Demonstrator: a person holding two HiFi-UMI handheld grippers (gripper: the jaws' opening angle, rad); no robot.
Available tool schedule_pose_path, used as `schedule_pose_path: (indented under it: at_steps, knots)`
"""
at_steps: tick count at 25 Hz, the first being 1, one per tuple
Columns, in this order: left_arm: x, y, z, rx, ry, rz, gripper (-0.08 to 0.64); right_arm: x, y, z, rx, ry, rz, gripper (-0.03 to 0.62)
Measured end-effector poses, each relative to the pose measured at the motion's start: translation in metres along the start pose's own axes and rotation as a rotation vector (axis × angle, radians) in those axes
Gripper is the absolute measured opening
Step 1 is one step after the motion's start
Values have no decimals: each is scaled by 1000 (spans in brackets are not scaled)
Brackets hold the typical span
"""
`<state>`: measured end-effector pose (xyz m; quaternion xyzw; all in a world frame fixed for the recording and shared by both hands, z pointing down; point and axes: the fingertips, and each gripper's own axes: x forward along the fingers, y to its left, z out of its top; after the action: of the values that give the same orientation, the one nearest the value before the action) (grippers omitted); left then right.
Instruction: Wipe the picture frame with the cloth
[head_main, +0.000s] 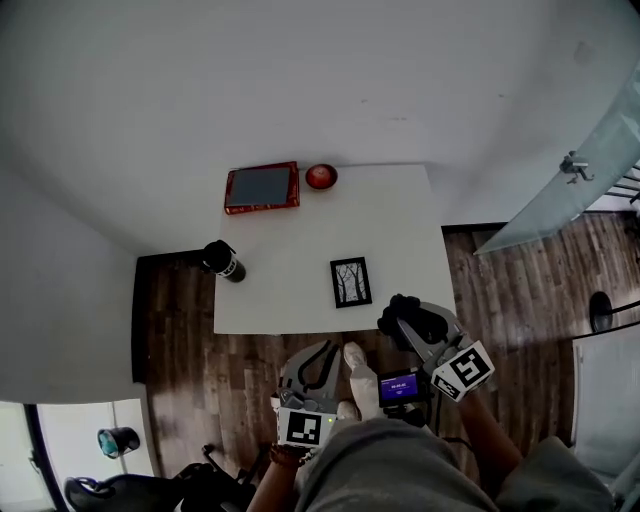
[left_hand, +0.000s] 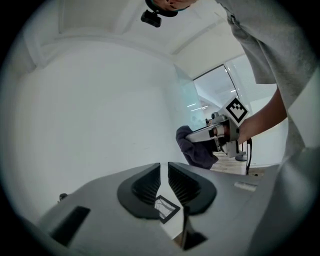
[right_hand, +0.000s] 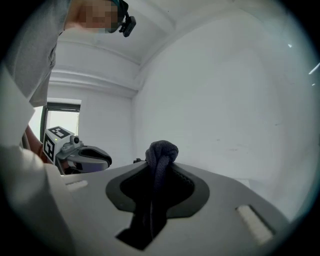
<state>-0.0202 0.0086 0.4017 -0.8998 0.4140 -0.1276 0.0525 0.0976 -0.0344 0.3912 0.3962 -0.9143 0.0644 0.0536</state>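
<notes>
Picture frame (head_main: 351, 282) lies flat near the white bench's (head_main: 400, 220) front edge, with bare surface all round it for strokes. Below-left of it the left tool (left_hand: 164, 172) hangs off the bench, barely spread and empty, likely free to steady it. Right of it the right tool (right_hand: 159, 172) pinches the bunched cloth (head_main: 412, 318), ready to wipe

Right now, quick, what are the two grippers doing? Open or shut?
Left gripper: open just a crack, nothing between its jaws.
Right gripper: shut on the dark cloth.
</notes>
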Motion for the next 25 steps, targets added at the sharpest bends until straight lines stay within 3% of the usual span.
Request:
schedule_pose_path:
  at_steps: [10,16,21,25]
  knots:
    - [94,34,-100,-38,198,-13,125,116,-95,-53,6,147,198,101]
    - [110,35,-165,-162,273,3,189,173,-115,-108,-14,310,259,101]
    - [132,34,-222,-159,342,-58,248,220,-123,-144,29,393,279,101]
    - [144,30,-256,-152,389,-94,279,242,-115,-177,-23,486,327,103]
